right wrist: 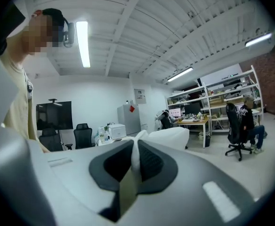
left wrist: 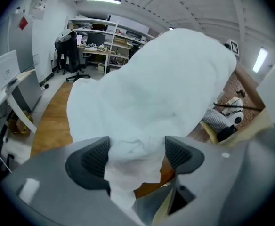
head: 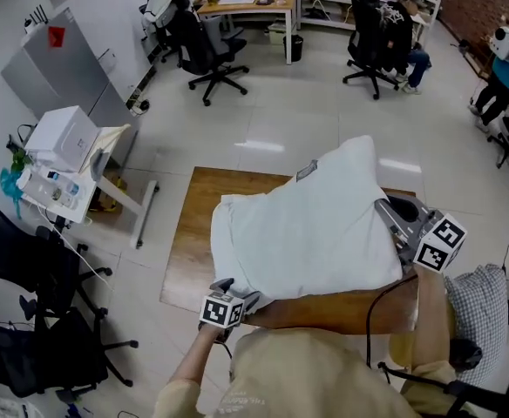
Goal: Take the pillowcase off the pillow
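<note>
Pillowcase (head: 315, 225) in right hand-held gripper (right wrist: 134, 158)

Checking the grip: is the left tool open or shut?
Open. The left tool has its jaws apart, with pillowcase fabric loose between them.

Clad in a beige short-sleeved shirt (head: 315, 373). Grey moulded left gripper (left wrist: 137, 155) and right gripper (right wrist: 135, 160), with dark ribbed pads (left wrist: 95, 157) on the jaws. Black-and-white left marker cube (head: 221, 311) at six o'clock, right marker cube (head: 439, 243) at four, black cable (head: 372, 320) beneath it.
</note>
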A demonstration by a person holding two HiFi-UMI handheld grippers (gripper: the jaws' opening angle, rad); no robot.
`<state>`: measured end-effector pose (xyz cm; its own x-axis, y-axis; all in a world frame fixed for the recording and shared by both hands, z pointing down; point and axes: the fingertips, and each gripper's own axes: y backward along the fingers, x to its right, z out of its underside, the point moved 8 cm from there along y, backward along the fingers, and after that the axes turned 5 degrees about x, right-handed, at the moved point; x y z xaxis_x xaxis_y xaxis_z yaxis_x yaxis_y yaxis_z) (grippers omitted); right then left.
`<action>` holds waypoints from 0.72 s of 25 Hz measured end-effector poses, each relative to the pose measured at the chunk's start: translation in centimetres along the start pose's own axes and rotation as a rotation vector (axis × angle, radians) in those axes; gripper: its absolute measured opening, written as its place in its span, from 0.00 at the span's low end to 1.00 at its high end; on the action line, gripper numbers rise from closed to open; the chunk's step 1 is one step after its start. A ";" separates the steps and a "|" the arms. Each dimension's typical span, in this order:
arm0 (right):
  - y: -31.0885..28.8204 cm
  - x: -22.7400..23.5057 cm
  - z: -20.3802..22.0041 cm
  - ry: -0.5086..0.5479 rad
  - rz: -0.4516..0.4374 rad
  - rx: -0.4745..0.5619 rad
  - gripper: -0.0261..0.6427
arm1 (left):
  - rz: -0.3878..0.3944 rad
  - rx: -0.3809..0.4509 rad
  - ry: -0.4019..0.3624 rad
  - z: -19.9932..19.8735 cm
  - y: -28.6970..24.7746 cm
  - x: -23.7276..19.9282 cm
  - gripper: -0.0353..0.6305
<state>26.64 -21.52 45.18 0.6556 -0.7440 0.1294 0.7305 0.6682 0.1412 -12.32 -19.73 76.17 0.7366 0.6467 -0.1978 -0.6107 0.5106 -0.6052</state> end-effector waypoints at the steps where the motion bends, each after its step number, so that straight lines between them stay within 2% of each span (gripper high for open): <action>1: 0.2 -0.2 0.2 0.001 -0.006 0.001 0.06 | -0.040 -0.023 -0.024 1.5 -0.8 0.1 0.59; 4: 0.9 -0.3 0.5 0.007 -0.006 0.003 0.06 | -0.116 -0.081 -0.122 3.8 -2.5 0.0 0.55; 8: 1.6 -0.1 0.9 -0.015 0.024 0.000 0.06 | -0.149 -0.137 -0.231 5.0 -2.6 -0.9 0.47; 10: 2.1 0.3 1.2 -0.054 0.040 0.005 0.06 | -0.159 -0.140 -0.247 5.8 -2.4 -1.5 0.46; 14: 3.2 1.3 2.1 -0.165 0.118 0.018 0.06 | -0.148 -0.126 -0.208 6.8 -1.1 -2.2 0.47; 18: 4.6 2.5 3.0 -0.224 0.162 0.026 0.06 | -0.144 -0.170 -0.237 7.3 -0.4 -2.9 0.43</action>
<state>31.07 -20.34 49.14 0.7023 -0.6107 0.3658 0.6128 0.7802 0.1260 -16.31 -17.65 82.54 0.7114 0.6991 0.0719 -0.4334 0.5170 -0.7382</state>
